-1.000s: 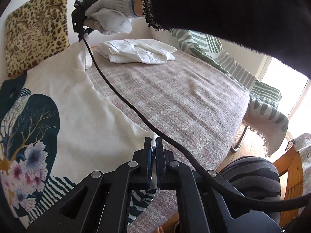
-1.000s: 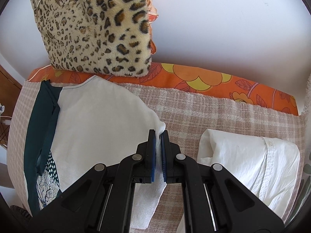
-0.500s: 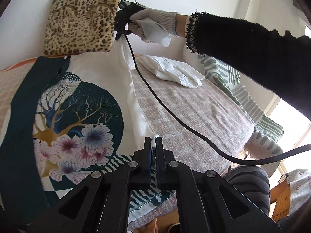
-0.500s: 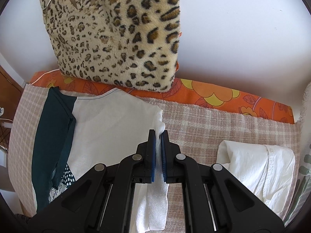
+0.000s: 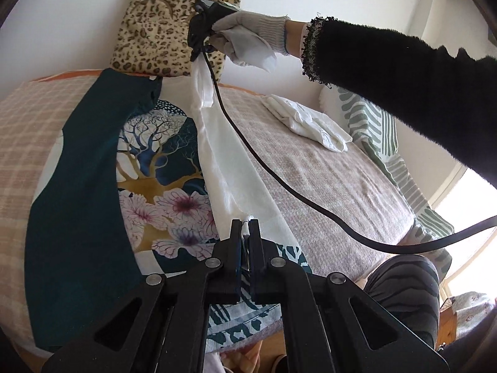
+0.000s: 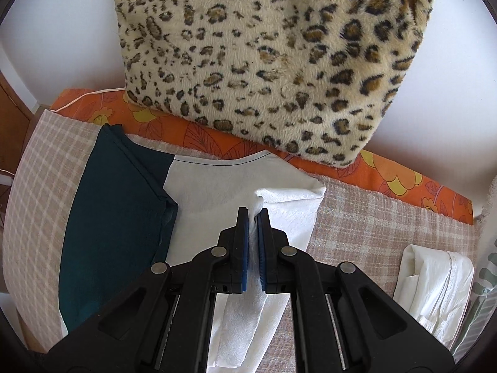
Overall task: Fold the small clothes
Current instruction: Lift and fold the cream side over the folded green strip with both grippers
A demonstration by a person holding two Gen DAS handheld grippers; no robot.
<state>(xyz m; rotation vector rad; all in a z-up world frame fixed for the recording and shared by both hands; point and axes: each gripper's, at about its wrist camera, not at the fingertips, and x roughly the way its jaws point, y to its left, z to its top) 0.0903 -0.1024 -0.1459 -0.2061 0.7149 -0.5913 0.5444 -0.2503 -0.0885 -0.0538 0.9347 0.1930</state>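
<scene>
A small shirt (image 5: 155,171) with a dark teal panel and a tree-and-flower print lies spread on the checked pink blanket (image 5: 326,180). Its white right edge (image 5: 230,168) is lifted into a taut fold. My left gripper (image 5: 245,227) is shut on the near end of that edge. In the left wrist view a gloved hand holds my right gripper (image 5: 198,54) at the far end, shut on the same white edge by the leopard cushion (image 5: 161,25). The right wrist view shows my right gripper (image 6: 254,214) pinching white cloth above the shirt (image 6: 217,186).
A folded white garment (image 5: 307,121) lies on the blanket's far right, also visible as the garment (image 6: 435,283). The leopard cushion (image 6: 273,56) leans on the wall over an orange flowered pillow (image 6: 388,174). A black cable (image 5: 279,180) hangs across. A striped green cloth (image 5: 372,124) drapes at right.
Both grippers have carried the shirt's white edge leftward over the printed front. The right gripper has risen toward the leopard cushion. More of the print and the teal panel shows now.
</scene>
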